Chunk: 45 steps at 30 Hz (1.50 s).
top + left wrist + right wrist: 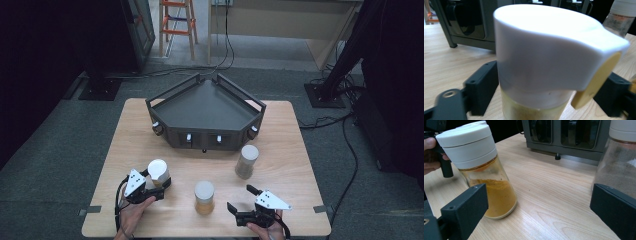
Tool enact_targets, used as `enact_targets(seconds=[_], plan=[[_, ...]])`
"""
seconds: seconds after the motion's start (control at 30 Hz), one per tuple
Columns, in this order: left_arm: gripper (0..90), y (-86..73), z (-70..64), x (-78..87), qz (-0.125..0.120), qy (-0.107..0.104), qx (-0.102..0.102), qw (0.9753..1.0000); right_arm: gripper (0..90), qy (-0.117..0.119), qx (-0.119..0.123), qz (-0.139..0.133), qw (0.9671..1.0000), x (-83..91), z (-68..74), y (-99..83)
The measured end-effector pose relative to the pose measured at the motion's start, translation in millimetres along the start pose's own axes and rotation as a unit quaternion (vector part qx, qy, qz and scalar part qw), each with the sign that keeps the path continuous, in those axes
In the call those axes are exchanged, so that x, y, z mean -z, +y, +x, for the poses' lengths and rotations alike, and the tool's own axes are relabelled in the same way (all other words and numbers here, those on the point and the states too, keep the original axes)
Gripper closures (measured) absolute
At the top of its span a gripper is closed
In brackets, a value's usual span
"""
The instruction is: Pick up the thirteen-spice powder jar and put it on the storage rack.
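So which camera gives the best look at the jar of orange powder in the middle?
The right gripper view: the orange-powder jar stands close and sharp, showing lid, glass and powder. The high view shows it small, from above. The left gripper view doesn't let me pick it out.

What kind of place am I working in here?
Probably a lab or recording studio, not a kitchen: a small light wooden table stands on grey carpet, black stand bases and loose cables flank it, and a wooden stepladder stands behind.

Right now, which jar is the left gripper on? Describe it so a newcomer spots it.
Start at the dark tray at the table's far side. Three white-capped jars stand in front of it; take the left jar, between the left gripper's jaws. It alone holds pale yellow powder.
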<state>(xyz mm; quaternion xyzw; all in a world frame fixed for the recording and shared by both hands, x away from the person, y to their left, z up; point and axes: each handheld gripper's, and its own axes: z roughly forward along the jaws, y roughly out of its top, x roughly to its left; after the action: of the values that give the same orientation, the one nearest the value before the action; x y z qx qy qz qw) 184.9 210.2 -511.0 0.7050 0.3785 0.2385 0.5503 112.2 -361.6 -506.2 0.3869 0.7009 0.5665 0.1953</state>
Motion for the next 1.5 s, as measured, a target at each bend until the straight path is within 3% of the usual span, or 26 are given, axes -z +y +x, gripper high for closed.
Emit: enact_targets(seconds=[0.13, 0.3, 0.63, 1.13, 1.5], plan=[[28.5, 1.2, 2.7, -3.3, 0.001, 0.0, -0.006, 1.0, 1.7, 0.001, -0.001, 0.0, 1.0, -0.1, -0.5, 0.0], [29.7, 2.9, 1.7, -3.0, 0.003, 0.003, -0.017, 0.9998, 1.7, 0.001, -0.002, -0.001, 1.0, 0.0, -0.6, -0.1], [30.2, 9.9, 0.8, -1.3, 0.0, 0.0, -0.019, 0.9998, 1.7, 0.001, -0.002, -0.001, 1.0, 0.5, -1.0, 0.1], [30.2, 31.0, 1.6, -1.7, 0.006, -0.019, -0.022, 0.9996, 1.7, 0.003, -0.003, -0.001, 1.0, 0.2, -1.2, -0.2], [30.2, 59.8, 1.4, -4.7, 0.006, -0.032, -0.024, 0.9992, 1.6, 0.003, -0.003, -0.001, 1.0, 0.8, -1.5, -0.1]])
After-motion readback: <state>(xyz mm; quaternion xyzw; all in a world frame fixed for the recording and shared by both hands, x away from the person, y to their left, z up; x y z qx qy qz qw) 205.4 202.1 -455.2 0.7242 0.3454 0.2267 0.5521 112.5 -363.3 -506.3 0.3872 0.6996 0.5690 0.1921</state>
